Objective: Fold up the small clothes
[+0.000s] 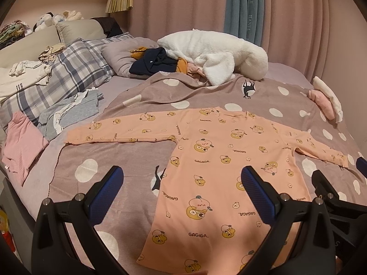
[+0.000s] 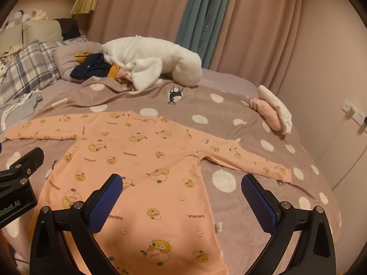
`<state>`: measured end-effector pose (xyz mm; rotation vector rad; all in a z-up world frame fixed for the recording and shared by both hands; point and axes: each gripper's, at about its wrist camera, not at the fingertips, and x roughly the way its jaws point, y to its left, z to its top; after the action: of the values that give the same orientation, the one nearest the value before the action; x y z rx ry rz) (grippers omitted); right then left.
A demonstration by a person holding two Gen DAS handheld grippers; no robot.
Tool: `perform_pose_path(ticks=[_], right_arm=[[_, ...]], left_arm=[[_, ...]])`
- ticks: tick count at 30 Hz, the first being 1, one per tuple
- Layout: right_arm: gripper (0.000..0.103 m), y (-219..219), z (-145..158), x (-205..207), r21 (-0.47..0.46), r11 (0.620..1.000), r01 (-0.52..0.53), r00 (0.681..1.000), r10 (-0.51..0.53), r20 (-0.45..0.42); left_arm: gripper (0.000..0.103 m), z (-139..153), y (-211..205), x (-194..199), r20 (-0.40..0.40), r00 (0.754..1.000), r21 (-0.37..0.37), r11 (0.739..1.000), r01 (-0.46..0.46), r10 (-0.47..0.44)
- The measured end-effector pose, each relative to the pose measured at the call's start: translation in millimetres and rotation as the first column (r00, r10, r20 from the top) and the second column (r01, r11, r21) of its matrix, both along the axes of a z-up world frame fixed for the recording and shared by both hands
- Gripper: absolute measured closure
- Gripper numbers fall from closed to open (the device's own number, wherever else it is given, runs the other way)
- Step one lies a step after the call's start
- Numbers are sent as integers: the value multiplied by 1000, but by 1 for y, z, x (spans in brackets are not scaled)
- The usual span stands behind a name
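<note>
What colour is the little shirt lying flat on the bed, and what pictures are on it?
The shirt is peach-pink with yellow cartoon chicks and "GAGAGA" words. The right wrist view shows it best.

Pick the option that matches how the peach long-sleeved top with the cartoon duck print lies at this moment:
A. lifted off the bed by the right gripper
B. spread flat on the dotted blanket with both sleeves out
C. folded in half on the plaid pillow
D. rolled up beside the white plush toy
B: the peach long-sleeved top with the cartoon duck print lies flat on the dotted grey-brown blanket, both sleeves stretched sideways, and both grippers' jaws are open and hold nothing.
</note>
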<state>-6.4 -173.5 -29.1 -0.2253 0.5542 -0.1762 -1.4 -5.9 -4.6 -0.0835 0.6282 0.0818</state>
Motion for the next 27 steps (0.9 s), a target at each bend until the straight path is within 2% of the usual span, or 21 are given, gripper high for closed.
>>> perform_pose_path(ticks=[27], right_arm=[[1,4,-1,0,4,1000,-4,1000,4,6]], left_arm=[[0,0,6,0,-9,1000,5,1000,-3,3]])
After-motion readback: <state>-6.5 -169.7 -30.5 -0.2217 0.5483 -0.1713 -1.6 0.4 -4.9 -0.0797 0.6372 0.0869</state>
